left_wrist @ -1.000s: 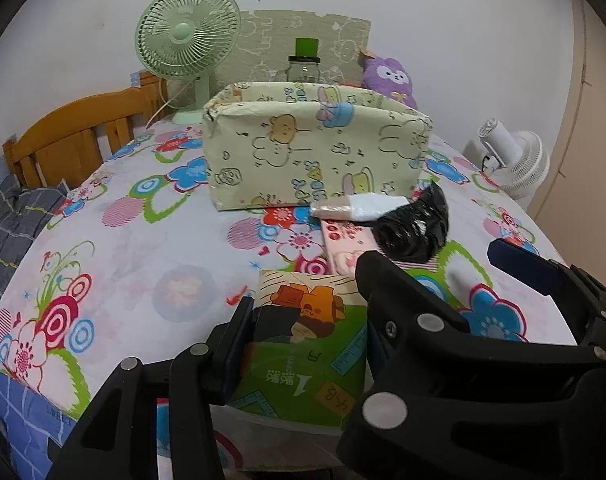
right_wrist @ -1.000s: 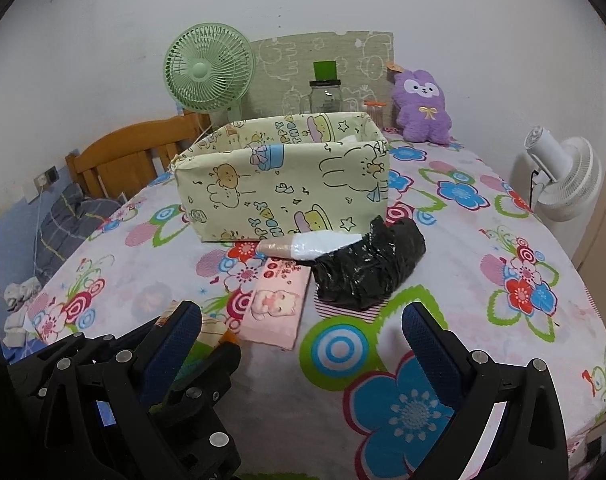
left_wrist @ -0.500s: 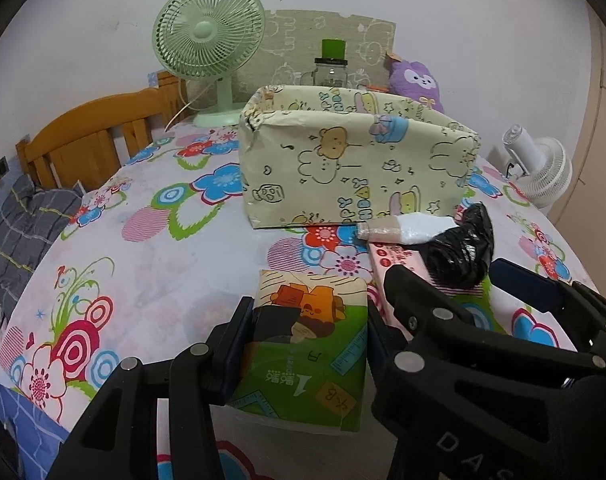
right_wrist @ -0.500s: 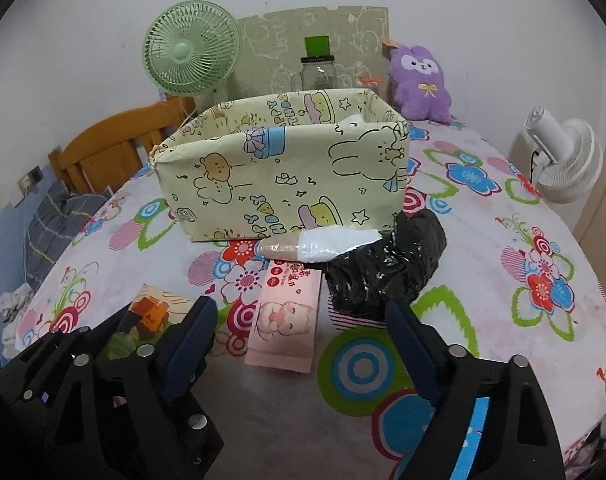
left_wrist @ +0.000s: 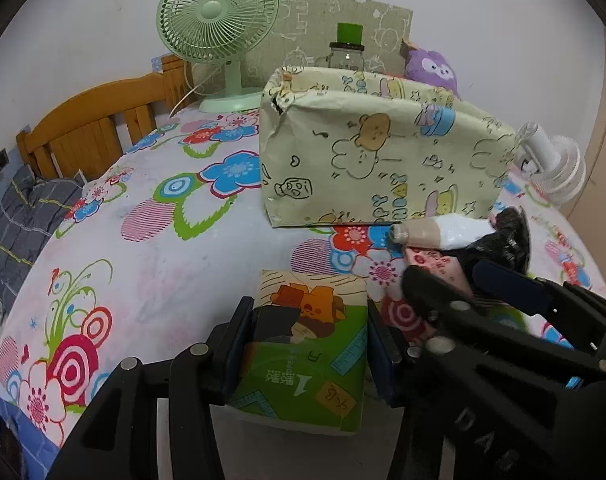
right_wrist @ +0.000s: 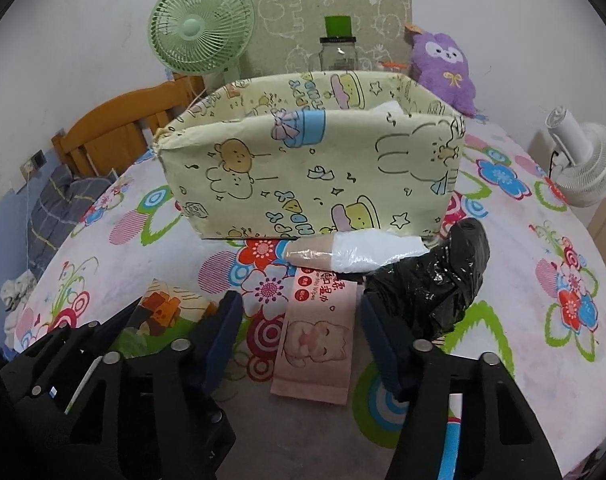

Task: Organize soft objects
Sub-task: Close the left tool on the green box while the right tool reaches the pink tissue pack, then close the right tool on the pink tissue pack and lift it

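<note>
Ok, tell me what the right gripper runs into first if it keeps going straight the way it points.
Most likely the pink wet-wipes pack: it lies between the closing jaws of the right gripper, not yet pinched. Beyond it sits the plastic-wrapped roll, then the cartoon-print box.

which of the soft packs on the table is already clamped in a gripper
The green cartoon-printed tissue pack, squeezed between the left gripper jaws. The pink wet-wipes pack lies flat between the closing right gripper jaws, not yet pressed; the black plastic bundle lies free.
</note>
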Motion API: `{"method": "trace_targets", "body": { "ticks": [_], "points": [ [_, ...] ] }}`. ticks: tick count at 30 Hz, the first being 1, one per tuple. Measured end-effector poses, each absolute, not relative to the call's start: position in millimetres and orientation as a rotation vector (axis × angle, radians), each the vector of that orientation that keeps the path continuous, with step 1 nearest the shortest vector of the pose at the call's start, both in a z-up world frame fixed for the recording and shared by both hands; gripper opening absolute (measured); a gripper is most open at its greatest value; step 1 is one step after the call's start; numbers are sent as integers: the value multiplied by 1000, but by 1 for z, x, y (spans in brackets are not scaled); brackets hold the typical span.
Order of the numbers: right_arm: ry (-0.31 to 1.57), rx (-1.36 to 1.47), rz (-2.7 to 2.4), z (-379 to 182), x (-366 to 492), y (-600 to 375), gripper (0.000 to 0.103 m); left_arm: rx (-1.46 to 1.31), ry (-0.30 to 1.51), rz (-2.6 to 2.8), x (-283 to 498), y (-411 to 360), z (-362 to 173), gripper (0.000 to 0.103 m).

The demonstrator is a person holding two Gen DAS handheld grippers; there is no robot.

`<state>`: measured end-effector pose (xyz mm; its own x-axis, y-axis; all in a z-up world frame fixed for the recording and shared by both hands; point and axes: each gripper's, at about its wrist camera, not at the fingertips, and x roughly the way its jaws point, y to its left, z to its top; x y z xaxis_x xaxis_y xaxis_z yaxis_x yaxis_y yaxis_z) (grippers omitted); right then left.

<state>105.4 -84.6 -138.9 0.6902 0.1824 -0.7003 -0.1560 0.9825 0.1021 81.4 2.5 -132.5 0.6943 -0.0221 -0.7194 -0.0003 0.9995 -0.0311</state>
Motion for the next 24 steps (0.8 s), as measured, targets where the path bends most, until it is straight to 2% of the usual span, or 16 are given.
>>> {"method": "trace_targets", "body": {
  "ticks": [6,24],
  "points": [
    [821,59,179,-146,115,-86,49,-17,809,-8,88,2,-137,54],
    [831,33,206,-148,120,-80,40,-13,811,-13,87,-1,-136,53]
  ]
}}
